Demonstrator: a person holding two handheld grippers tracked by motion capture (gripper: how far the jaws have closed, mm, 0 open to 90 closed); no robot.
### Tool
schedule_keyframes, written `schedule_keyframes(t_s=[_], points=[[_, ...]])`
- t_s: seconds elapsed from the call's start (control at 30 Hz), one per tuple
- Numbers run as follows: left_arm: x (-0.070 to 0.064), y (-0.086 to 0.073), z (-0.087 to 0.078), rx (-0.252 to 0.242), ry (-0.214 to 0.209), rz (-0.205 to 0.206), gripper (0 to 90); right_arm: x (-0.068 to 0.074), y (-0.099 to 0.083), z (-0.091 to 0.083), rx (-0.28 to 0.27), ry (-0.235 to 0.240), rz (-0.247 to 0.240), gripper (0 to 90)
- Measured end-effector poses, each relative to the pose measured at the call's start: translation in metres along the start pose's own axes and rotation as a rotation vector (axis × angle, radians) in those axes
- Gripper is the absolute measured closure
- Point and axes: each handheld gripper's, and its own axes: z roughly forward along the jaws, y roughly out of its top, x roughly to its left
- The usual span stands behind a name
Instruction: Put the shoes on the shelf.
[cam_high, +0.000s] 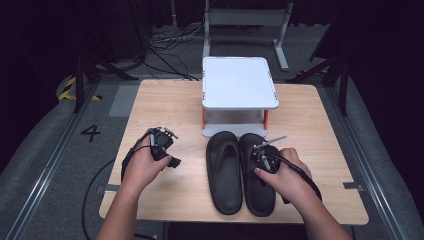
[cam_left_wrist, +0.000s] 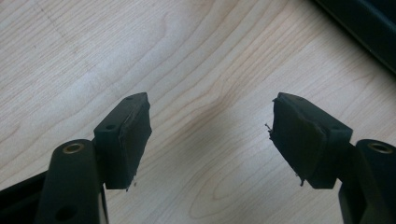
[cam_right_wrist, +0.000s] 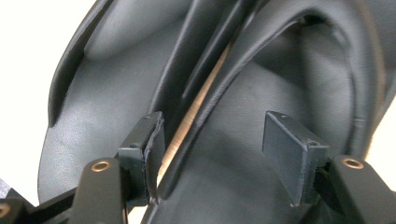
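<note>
**Right gripper over a pair of black slippers, left gripper over bare wood**

The right gripper (cam_high: 264, 153) is hovering with its jaws spread wide over the right-hand black rubber slipper (cam_high: 258, 192), straddling its inner edge. Just to that gripper's left is lying the matching left-hand black slipper (cam_high: 223, 172), the two almost touching. Directly ahead of it is standing a white flat-topped stand on orange legs (cam_high: 239, 82), close to the slippers' toes. The left gripper (cam_high: 161, 145) is hanging with jaws wide apart over the light wooden table (cam_high: 165, 105), gripping nothing.
</note>
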Motion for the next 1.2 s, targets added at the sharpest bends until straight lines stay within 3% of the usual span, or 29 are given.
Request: schedule_keyframes(t_s=[0.17, 0.4, 0.9, 1.03, 1.2], points=[[0.002, -0.006, 0.0, 0.009, 0.002, -0.009, 29.2, 0.007, 0.003, 0.008, 0.011, 0.006, -0.017, 38.8], [0.005, -0.013, 0.0, 0.01, 0.004, -0.026, 29.2, 0.009, 0.008, 0.015, 0.012, 0.03, 0.002, 38.8], [0.005, -0.012, 0.003, 0.028, 0.008, -0.015, 29.2, 0.021, 0.013, 0.028, 0.025, -0.03, -0.008, 37.6], [0.005, -0.012, 0.005, 0.032, 0.006, -0.018, 29.2, 0.021, 0.016, 0.03, 0.068, -0.051, -0.007, 54.1], [0.006, -0.011, 0.005, 0.031, 0.005, -0.024, 29.2, 0.023, 0.016, 0.029, 0.094, -0.077, -0.002, 67.7]])
